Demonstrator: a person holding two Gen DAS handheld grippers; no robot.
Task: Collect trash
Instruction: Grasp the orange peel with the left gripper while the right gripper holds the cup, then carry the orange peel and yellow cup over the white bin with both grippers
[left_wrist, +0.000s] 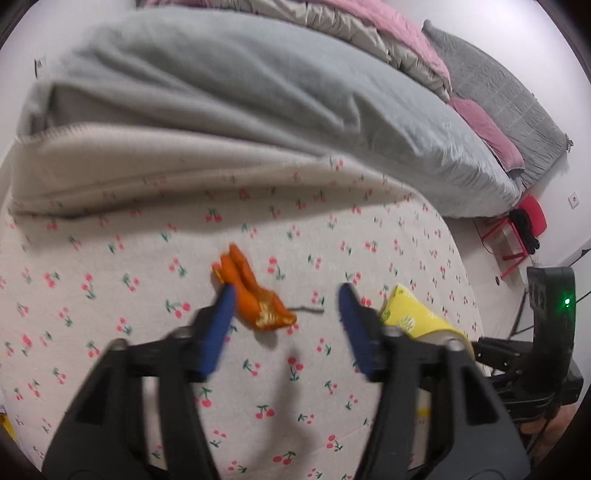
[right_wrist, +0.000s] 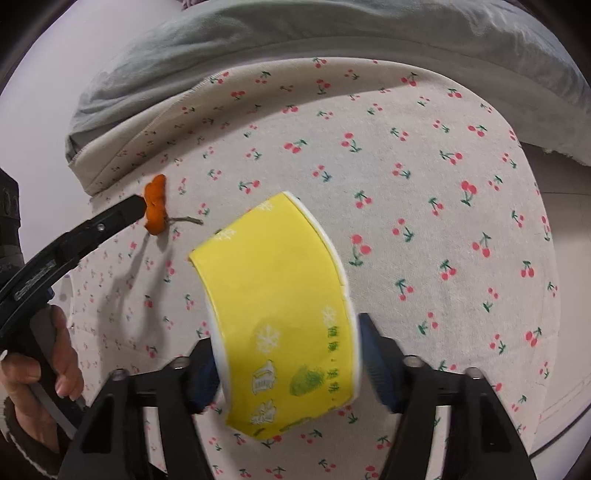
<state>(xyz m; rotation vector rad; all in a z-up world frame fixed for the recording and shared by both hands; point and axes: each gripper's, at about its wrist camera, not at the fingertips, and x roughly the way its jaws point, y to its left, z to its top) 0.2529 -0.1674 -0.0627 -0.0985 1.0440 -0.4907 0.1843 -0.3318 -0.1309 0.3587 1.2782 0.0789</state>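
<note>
The left tongs (left_wrist: 286, 295) hang spread over the cherry-print sheet (left_wrist: 110, 280), nothing pinched between their blue pads (left_wrist: 218, 325). The orange peel (left_wrist: 255, 295) lies just ahead of them and toward their left pad, which looks to sit right at the peel's near edge; whether it touches I cannot tell through the blur. The peel's long axis runs slantwise, from far-left of the tongs to near-centre, so it sits off to one side of the gap rather than squarely in it. A thin stalk or thread (left_wrist: 308, 309) lies in the open space between the pads. In my judgement a small shift leftward would put both pads astride the peel.

The right tongs (right_wrist: 286, 354) have the yellow paper cup (right_wrist: 273, 295) between their jaws. The cup lies tilted, its long axis pointing away from the tongs and a little to their left, white rim at the far end. The left pad is hidden behind the cup wall and the right pad sits close beside it, so I cannot tell whether they press.

The left tongs are the nearer to the peel; the right ones are well apart from it.

The cup carries green Chinese characters down its side, too smeared to read, with white snowflakes and small drawings. No brand is legible.
</note>
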